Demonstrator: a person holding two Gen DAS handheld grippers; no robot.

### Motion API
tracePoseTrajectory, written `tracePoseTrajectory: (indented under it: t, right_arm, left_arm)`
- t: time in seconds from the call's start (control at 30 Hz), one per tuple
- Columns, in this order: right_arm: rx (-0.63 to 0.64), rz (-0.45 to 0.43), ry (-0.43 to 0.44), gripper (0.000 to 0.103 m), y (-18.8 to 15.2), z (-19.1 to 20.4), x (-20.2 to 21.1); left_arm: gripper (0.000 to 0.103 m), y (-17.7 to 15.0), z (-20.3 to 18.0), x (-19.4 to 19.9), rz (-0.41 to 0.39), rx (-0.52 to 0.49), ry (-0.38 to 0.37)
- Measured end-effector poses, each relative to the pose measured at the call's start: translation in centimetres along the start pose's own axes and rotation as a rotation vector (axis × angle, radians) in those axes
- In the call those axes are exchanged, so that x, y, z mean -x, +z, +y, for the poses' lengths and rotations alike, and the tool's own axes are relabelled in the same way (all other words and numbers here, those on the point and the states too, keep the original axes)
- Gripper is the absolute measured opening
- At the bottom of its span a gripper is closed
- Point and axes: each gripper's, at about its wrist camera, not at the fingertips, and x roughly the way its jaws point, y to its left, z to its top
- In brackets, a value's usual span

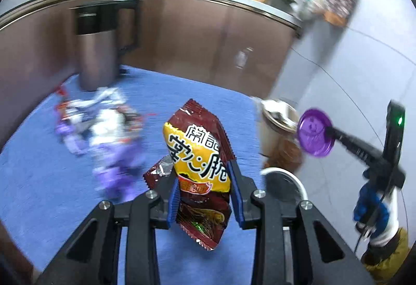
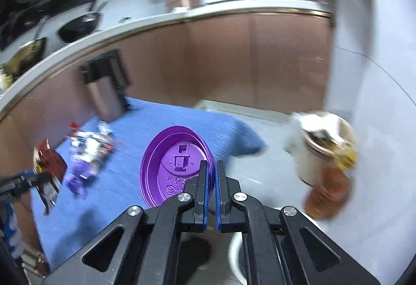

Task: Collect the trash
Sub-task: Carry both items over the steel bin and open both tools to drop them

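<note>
Left claw [image 1: 204,182] gripping snack wrapper [image 1: 197,152], right claw [image 2: 212,168] pinching purple lid [image 2: 171,163], trash-filled white bin [image 2: 322,155]

Snack packet [image 1: 200,163] in left claw [image 1: 205,181] (blue pads), blurred, perhaps wrappers [image 1: 104,126], on blue mat [image 1: 39,181]

Glossy foil snack wrapper [image 1: 199,155], shiny purple plastic lid [image 2: 176,165], seemingly fuzzy blue mat [image 1: 52,181]

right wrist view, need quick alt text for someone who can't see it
The right gripper pinches the rim of a purple plastic cup lid above a blue mat. A stuffed white trash bin stands on the grey floor to the right.
</note>
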Motion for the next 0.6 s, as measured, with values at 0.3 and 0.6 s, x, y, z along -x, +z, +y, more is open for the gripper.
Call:
tracePoseTrajectory:
  t: [0.3, 0.6]
  right_arm:
    - [-0.149, 0.18, -0.261, 0.005, -8.8, -10.2, -4.2]
    - [-0.27, 0.297, -0.311, 0.009, -13.1, -15.6, -8.8]
  left_arm:
    - [0.033, 1.9, -11.7, -11.4, 0.209, -0.122, -0.239]
    - [0.044, -0.6, -19.6, -21.3, 0.373, -0.179, -0.315]
